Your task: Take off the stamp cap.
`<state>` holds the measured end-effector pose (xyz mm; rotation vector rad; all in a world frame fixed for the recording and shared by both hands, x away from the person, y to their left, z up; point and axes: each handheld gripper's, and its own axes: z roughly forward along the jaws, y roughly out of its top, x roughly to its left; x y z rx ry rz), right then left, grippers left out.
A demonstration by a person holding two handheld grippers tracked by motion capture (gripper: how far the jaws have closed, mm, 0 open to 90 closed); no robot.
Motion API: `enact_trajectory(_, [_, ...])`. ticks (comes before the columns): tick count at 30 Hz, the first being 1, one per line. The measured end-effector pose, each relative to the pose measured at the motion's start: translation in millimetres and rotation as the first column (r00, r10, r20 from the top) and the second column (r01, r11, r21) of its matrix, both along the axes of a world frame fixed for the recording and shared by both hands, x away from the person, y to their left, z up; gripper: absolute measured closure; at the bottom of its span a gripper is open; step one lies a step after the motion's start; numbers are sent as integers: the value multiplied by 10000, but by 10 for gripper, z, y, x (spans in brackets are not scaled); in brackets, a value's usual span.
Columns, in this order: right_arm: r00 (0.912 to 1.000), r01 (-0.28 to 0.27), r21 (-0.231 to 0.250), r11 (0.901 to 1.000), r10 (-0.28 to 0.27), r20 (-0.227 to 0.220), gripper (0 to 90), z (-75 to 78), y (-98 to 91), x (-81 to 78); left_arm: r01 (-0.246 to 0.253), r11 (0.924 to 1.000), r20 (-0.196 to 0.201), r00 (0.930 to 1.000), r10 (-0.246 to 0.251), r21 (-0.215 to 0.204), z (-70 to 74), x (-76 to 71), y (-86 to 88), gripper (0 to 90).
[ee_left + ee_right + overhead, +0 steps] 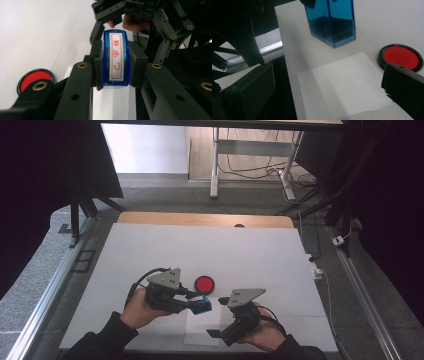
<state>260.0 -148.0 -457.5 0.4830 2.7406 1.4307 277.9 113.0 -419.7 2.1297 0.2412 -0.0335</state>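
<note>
While left gripper (199, 303) fingers pinch the blue stamp (116, 58) level, right gripper (218, 317) fingers spread, low over paper (344, 85)

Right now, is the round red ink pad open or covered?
Open. The round red ink pad shows its bare red surface inside a black rim in the high view and both tool views, with no lid over it.

Even overhead light brightens the white table (150, 250); the surroundings fall dark. Near black jaws blur in both gripper views, casting soft shadows.
</note>
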Motion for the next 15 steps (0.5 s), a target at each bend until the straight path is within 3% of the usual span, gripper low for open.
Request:
enact_trajectory(3, [9999, -112, 28, 9999, 112, -12, 7, -2, 53, 31, 187, 9998, -31, 9998, -187, -21, 0, 3, -20, 700])
enact_trajectory(8, [9991, -419, 197, 9989, 420, -50, 108, -6, 98, 71, 452, 9990, 29, 9990, -452, -8, -8, -11, -38, 700])
enact_trajectory(10, [9974, -700, 424, 9966, 705, -122, 224, 2, 107, 92, 568, 9984, 37, 9984, -567, -32, -11, -15, -37, 699])
enact_trajectory(15, [9926, -1198, 475, 9917, 1206, -155, 414, 4, 107, 107, 851, 9963, 61, 9964, -850, -141, -27, -26, -37, 700])
